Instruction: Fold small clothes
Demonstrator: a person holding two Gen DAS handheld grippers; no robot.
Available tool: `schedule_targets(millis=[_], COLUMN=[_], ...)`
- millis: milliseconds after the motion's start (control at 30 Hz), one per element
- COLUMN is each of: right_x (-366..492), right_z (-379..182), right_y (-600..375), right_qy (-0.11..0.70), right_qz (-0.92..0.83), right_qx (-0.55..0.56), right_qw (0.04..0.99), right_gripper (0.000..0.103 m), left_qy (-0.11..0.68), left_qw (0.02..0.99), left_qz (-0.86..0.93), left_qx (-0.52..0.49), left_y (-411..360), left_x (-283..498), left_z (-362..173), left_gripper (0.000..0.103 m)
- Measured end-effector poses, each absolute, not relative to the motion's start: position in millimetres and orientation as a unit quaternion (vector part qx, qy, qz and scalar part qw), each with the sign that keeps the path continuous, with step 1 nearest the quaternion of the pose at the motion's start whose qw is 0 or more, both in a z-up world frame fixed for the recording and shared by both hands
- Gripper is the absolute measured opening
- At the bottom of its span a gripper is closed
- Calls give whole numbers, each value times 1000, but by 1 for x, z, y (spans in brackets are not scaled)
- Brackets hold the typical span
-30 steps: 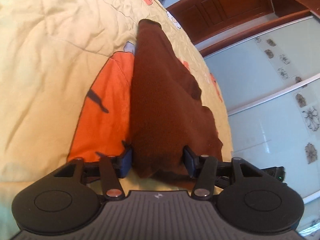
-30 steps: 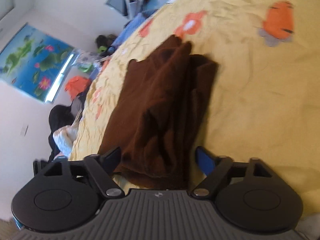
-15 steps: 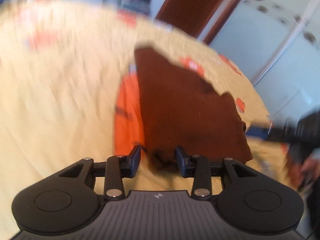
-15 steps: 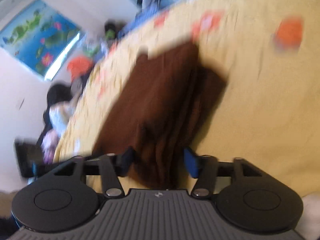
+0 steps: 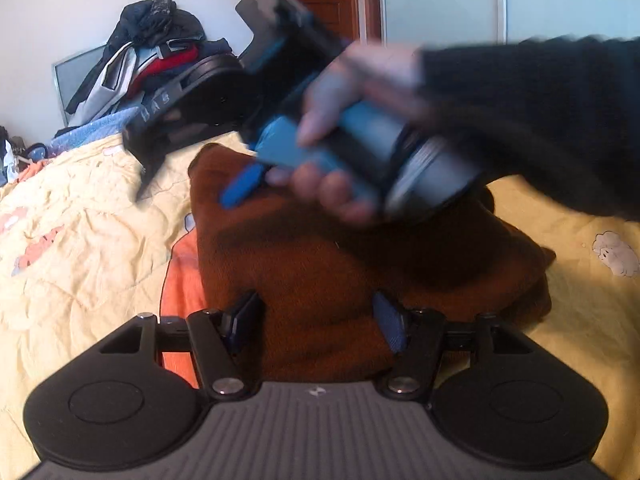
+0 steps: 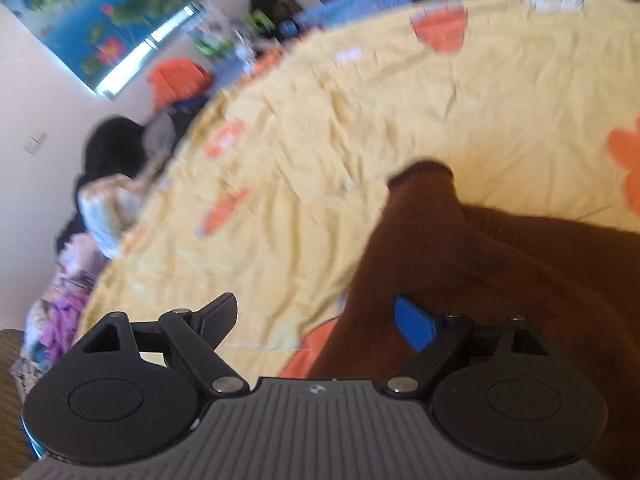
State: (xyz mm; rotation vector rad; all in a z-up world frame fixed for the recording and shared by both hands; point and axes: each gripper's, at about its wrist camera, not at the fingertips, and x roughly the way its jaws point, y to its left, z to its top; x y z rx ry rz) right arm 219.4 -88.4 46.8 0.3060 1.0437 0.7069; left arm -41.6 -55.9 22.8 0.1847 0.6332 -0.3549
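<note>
Mostly the frames are soft with motion blur, so fine detail is lost. At far left of the left wrist view, the yellow quilt (image 5: 80,216) on the bed shows orange prints smeared beyond reading, and a heap of clothes (image 5: 148,56) sits against the wall behind it. Further right, the brown garment (image 5: 320,280) lies folded on the quilt, its near edge hidden behind the left tongs (image 5: 316,320). Those jaws have just been opening and now stand apart, one finger on each side above the cloth, with no pad seen pressing on it. Above, the right tongs (image 5: 188,176) cross the view, held by a blurred hand (image 5: 336,148) in a dark sleeve (image 5: 540,120); only one blue finger and one black finger are clear, and the hand covers the far part of the garment. In the right wrist view, the left edge shows a wall poster (image 6: 100,16) and indistinct piles beside the bed. The right tongs (image 6: 316,320) have also just been opening and stand wide, with bare quilt (image 6: 360,120) showing between the fingers and the left finger over the bedding. The blue right finger (image 6: 414,322) sits in front of the garment (image 6: 480,280), which fills the lower right and runs out of frame; whether that pad touches it cannot be told.
</note>
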Motion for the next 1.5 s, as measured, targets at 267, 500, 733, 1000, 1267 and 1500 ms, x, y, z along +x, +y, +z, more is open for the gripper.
schedule_targets(millis=[267,500,733,1000,1267,1500], right_x=[222,117,85,102,84,46], right_z=[57,91,50,43,28,54], right_y=[-88,-248,-293,-272,-298,-306], right_qy=[455,352,411,417,410,395], right_qz=[322,263,207,211,200,233], right_qx=[141,298,325,300,290,335], right_qw=[818,847,827,832,841,823], right_gripper=[92,97,62,46,18,77], left_qy=[307,339,407,421,401,460], left_qw=[929,916,881,880,891,810], left_qz=[-194,-172,-162,-179,-176,-222], left_qx=[70,-125,-176,-124,-120,-289], left_y=[-31,54,51,19,26,67], left_x=[-52,-11,71,94,68,25], left_z=[36,51,30,20,32,12], left_gripper=[63,62,62,62,68,67])
